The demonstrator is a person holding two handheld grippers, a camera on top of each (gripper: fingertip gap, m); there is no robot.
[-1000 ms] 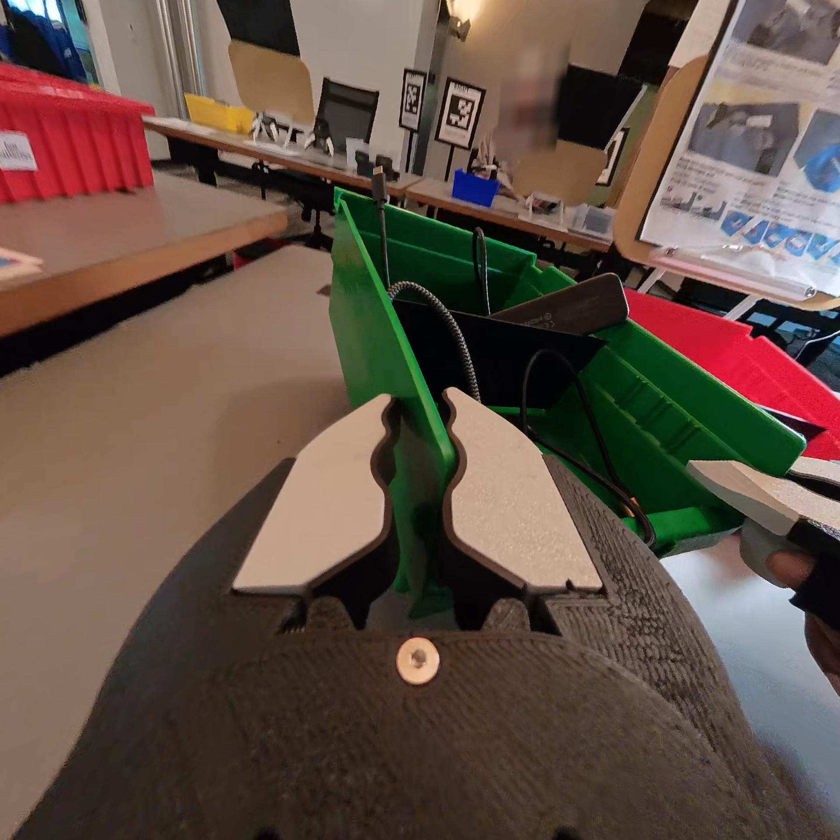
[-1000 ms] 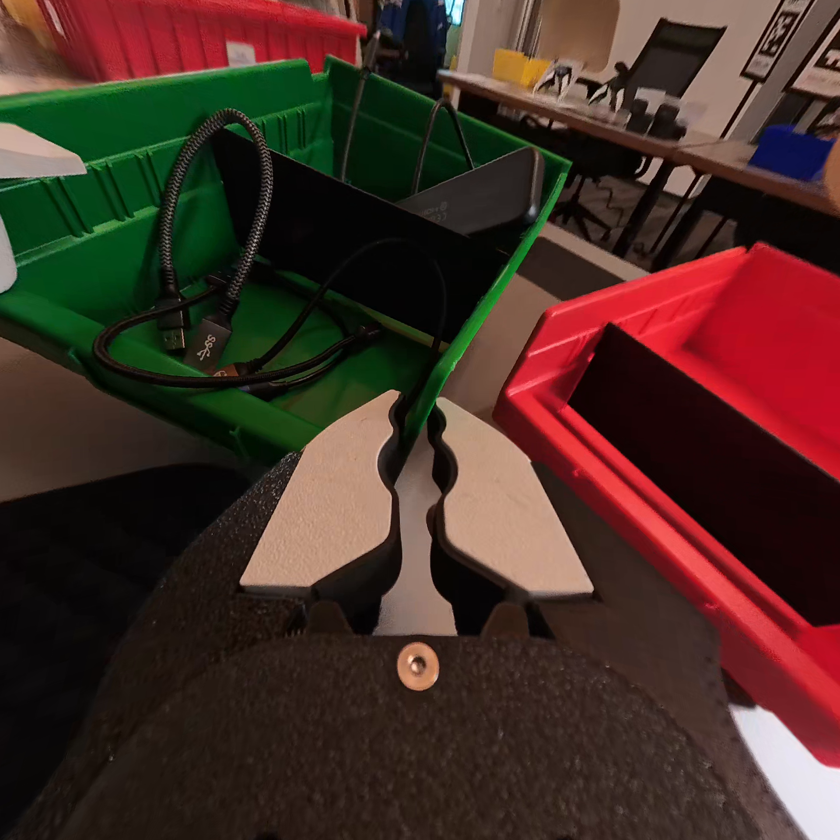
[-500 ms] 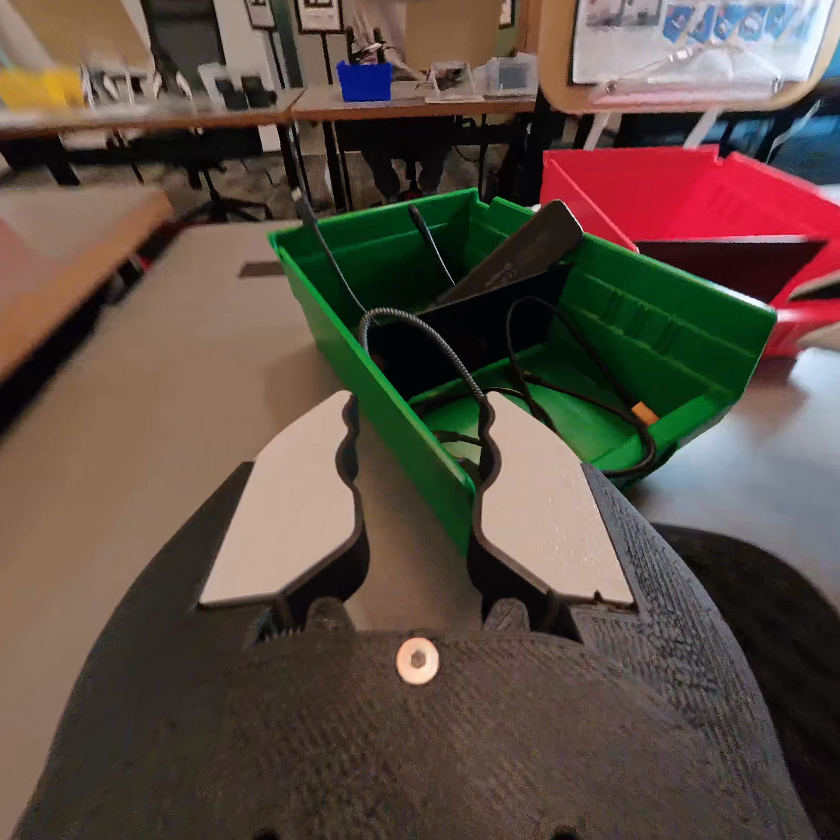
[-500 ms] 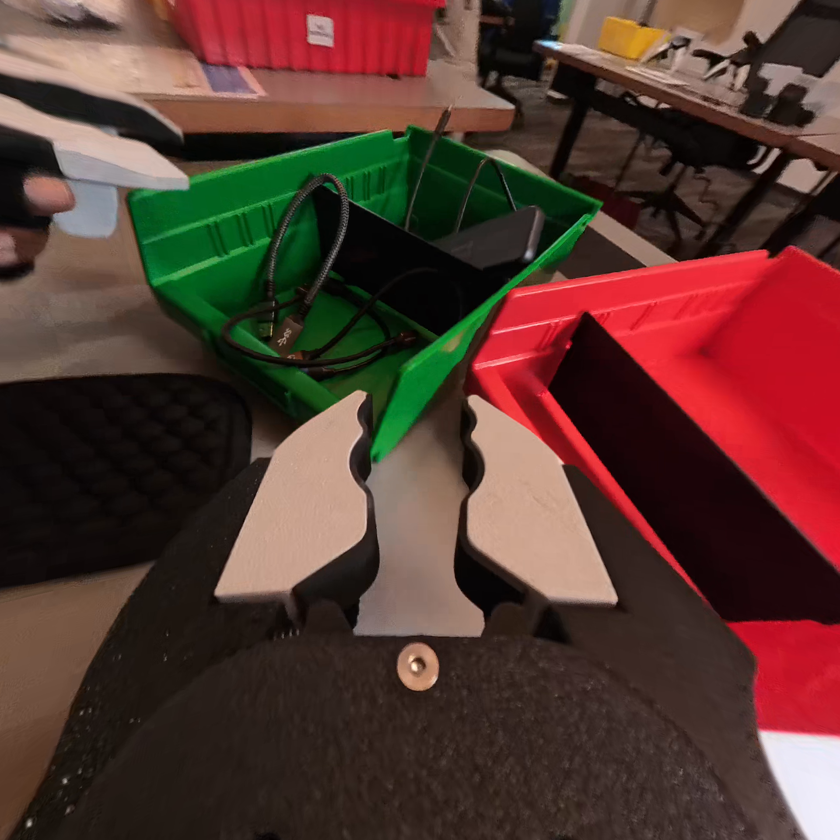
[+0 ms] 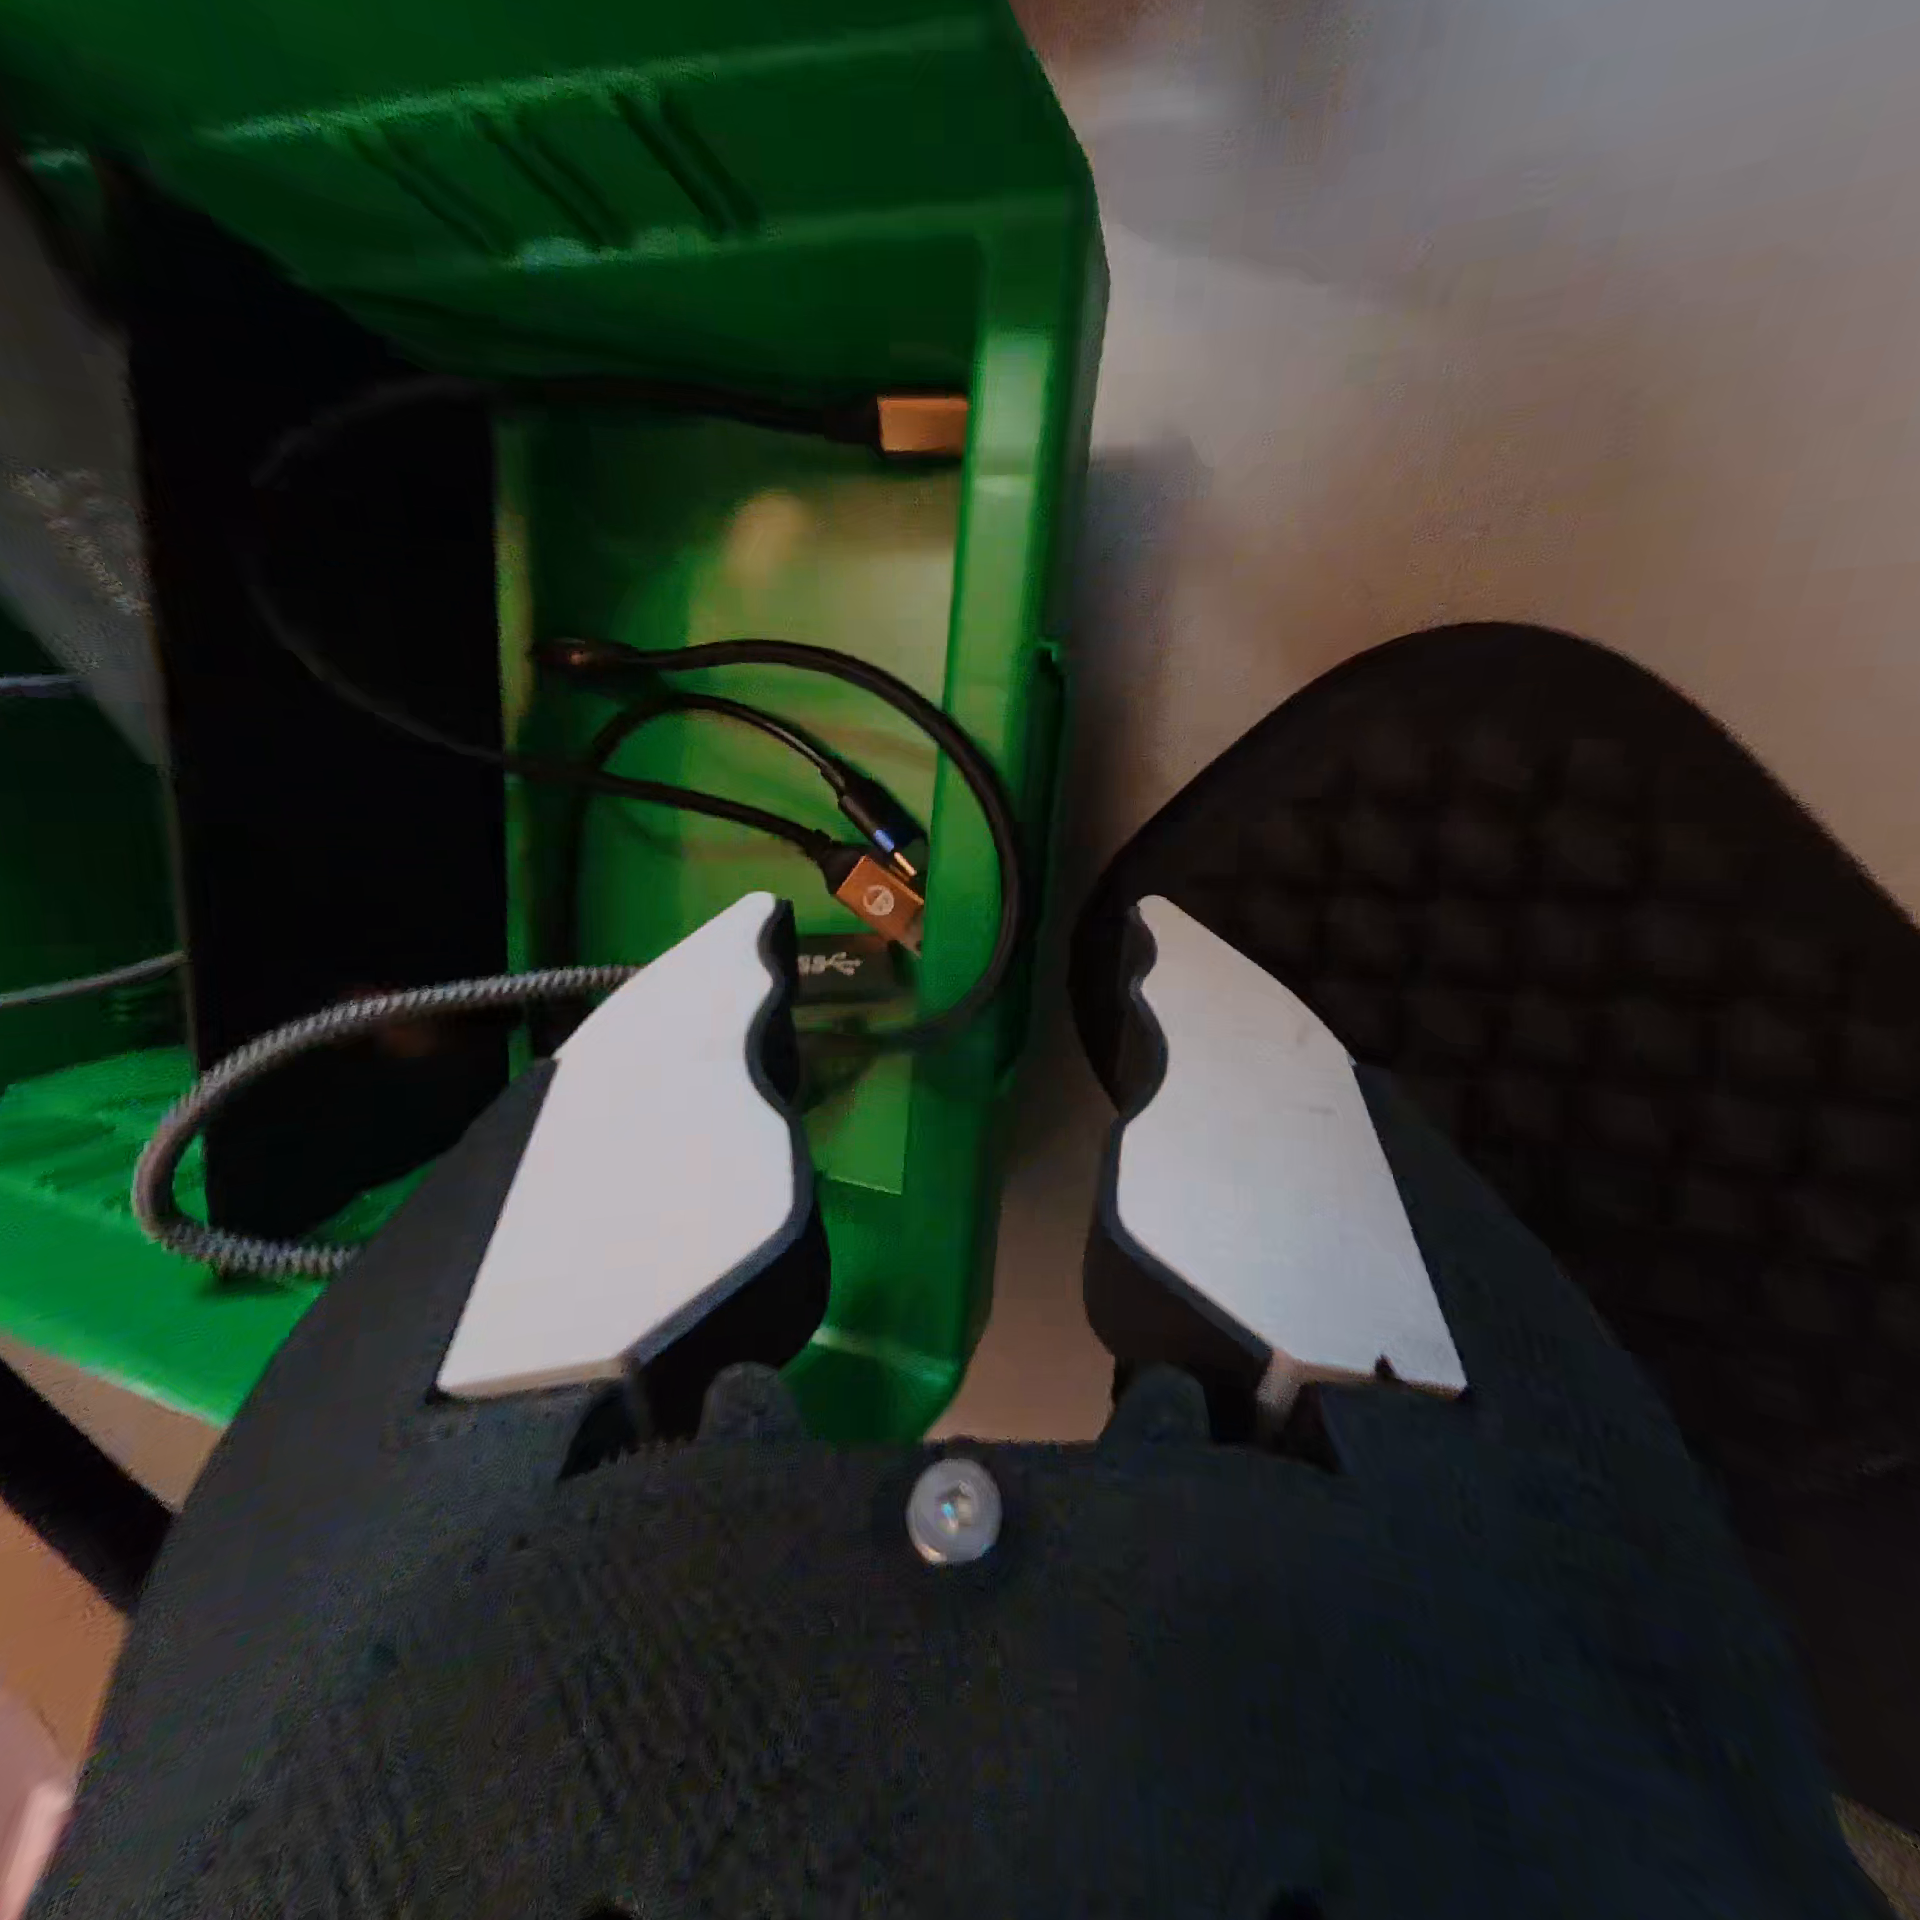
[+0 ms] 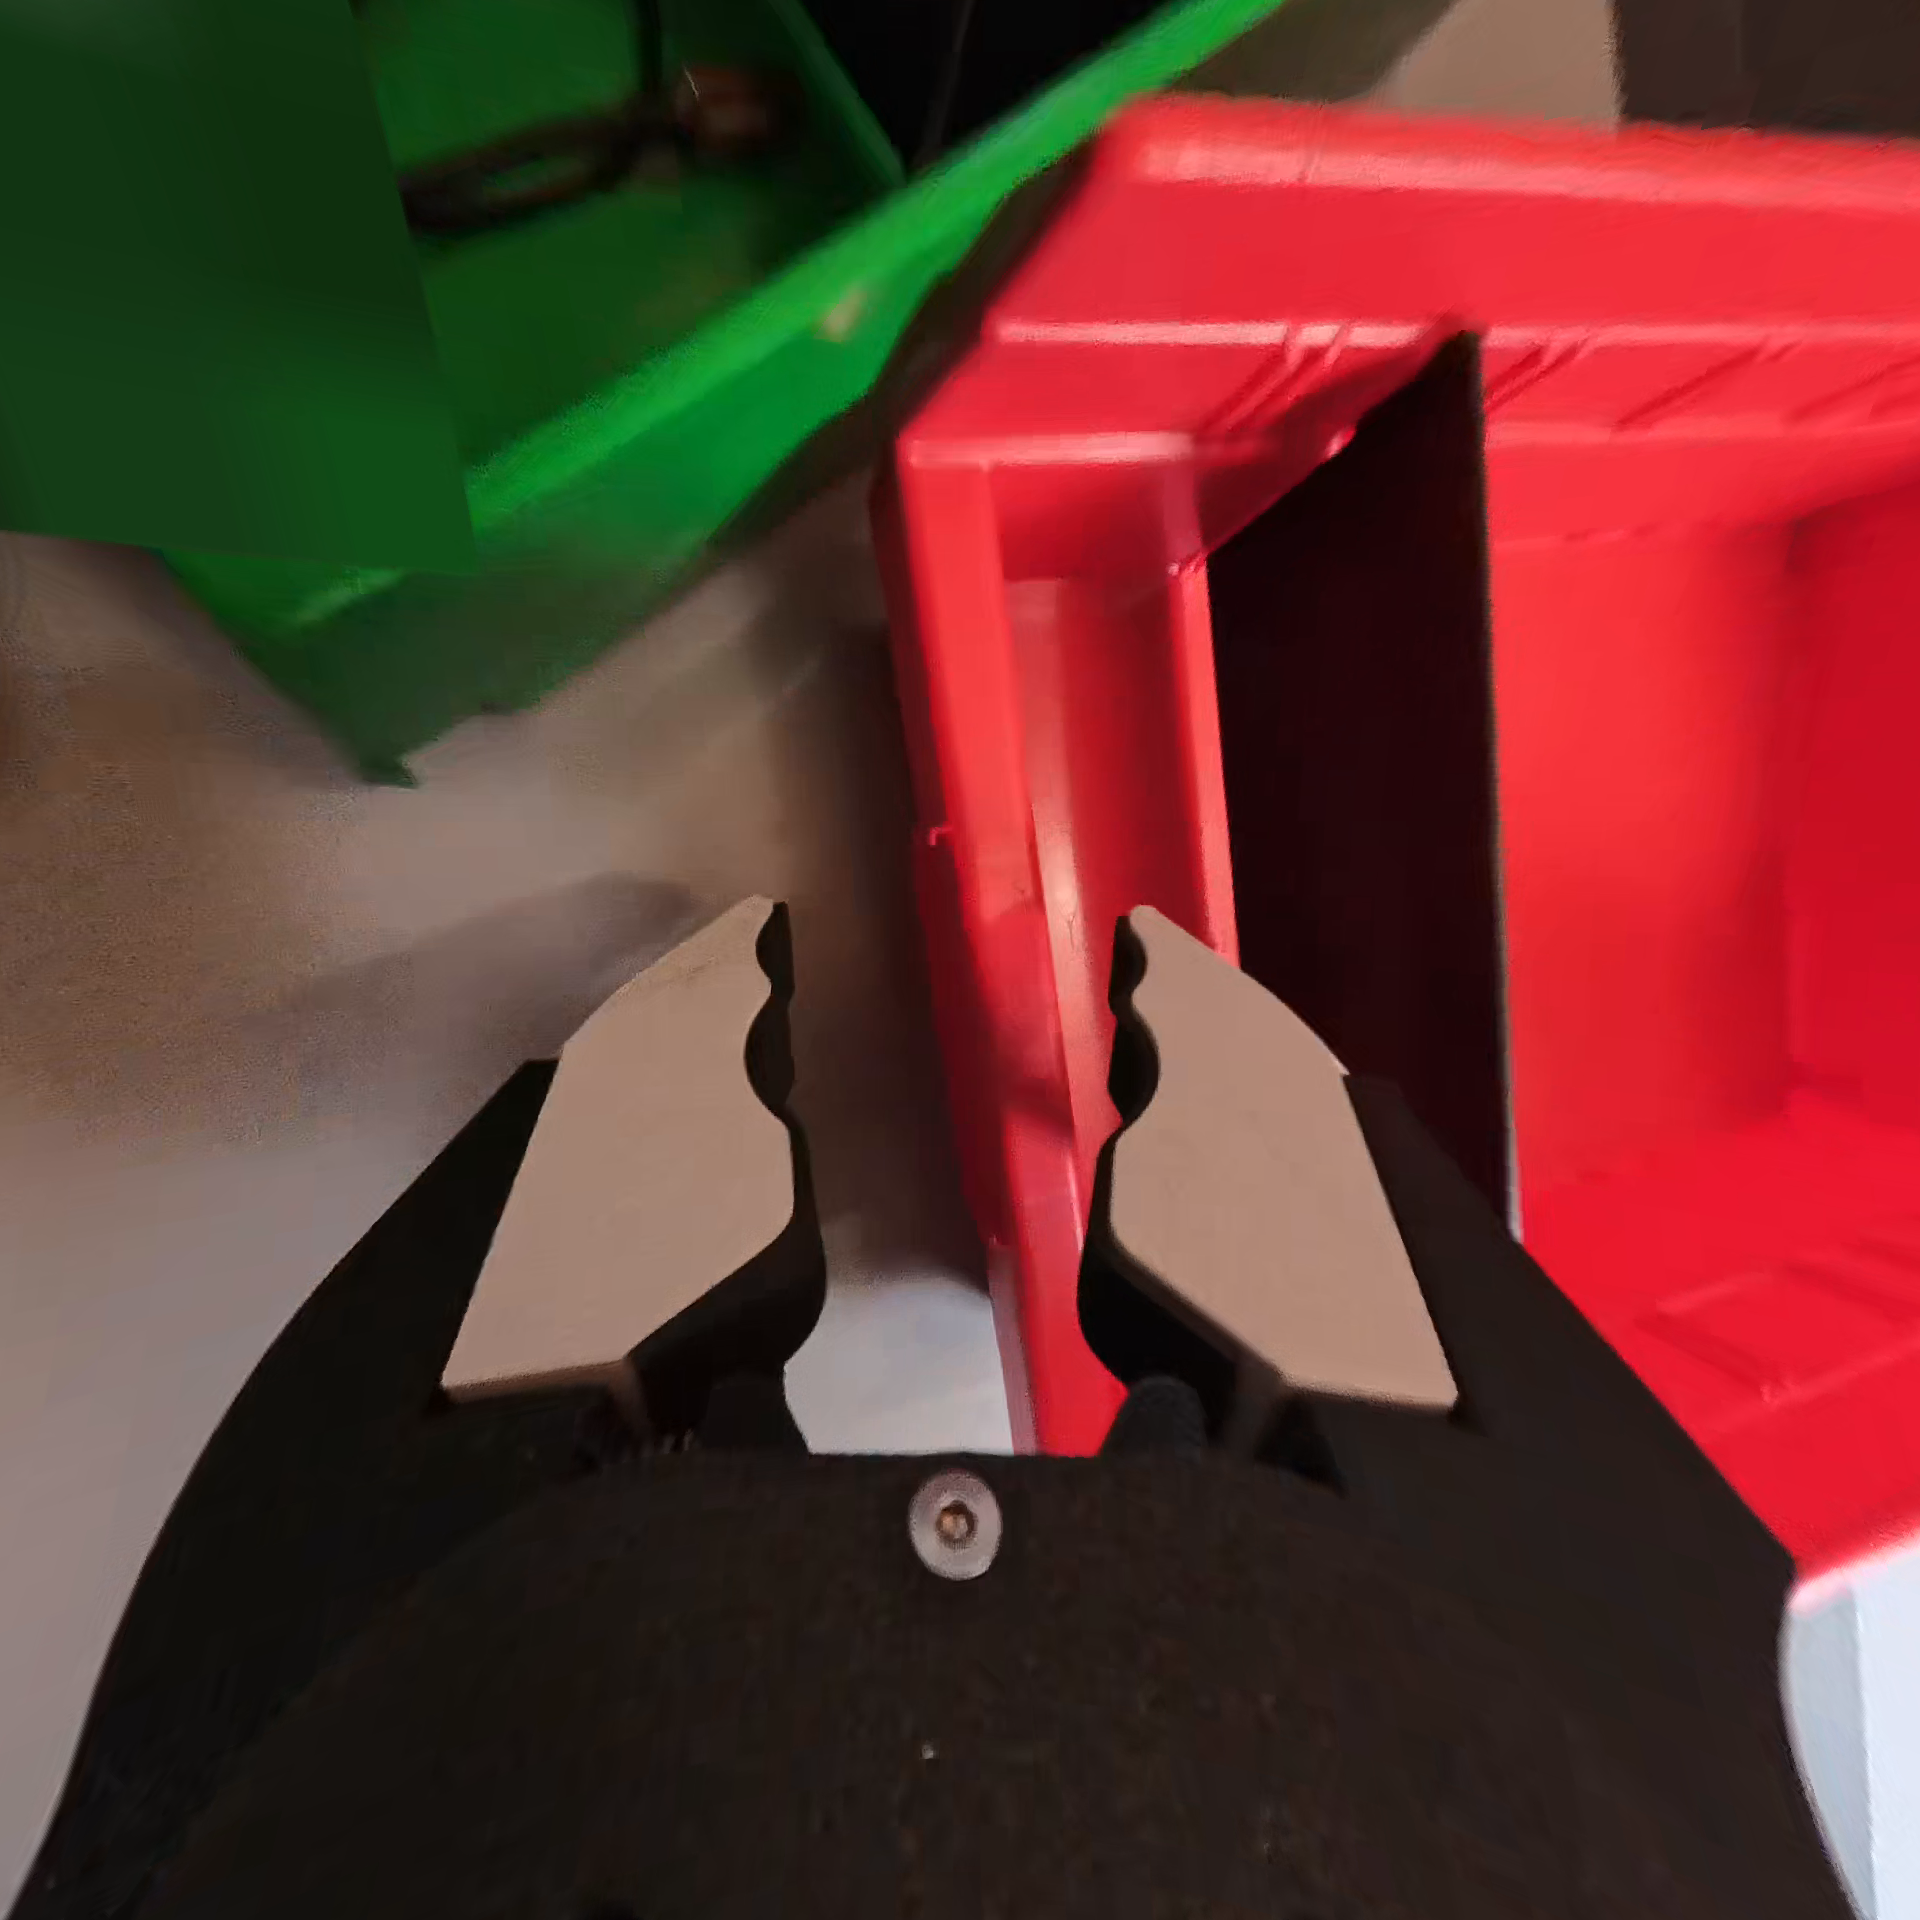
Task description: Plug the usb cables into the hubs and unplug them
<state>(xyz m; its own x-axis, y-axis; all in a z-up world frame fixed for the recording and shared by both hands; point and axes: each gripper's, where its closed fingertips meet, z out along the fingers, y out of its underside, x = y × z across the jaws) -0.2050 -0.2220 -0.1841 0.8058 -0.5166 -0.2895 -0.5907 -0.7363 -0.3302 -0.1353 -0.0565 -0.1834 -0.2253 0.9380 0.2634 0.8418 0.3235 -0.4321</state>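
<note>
Both my tongs are spread wide, gripping nothing: left tongs (image 5: 956, 914) straddle the green bin's (image 5: 1029, 416) near-right wall, right tongs (image 6: 951, 925) straddle the red bin's (image 6: 956, 727) left wall. USB cables (image 5: 883, 894) are lying inside the green bin, black mat (image 5: 1558, 935) on the table (image 5: 1507, 312) just right of it.

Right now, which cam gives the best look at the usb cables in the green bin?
Left wrist view. It looks straight down into the green bin, so the usb cables and their plugs show sharp, beside the black divider. The right wrist view catches only a blurred bit of cable in the bin's far corner; plugs unreadable.
</note>
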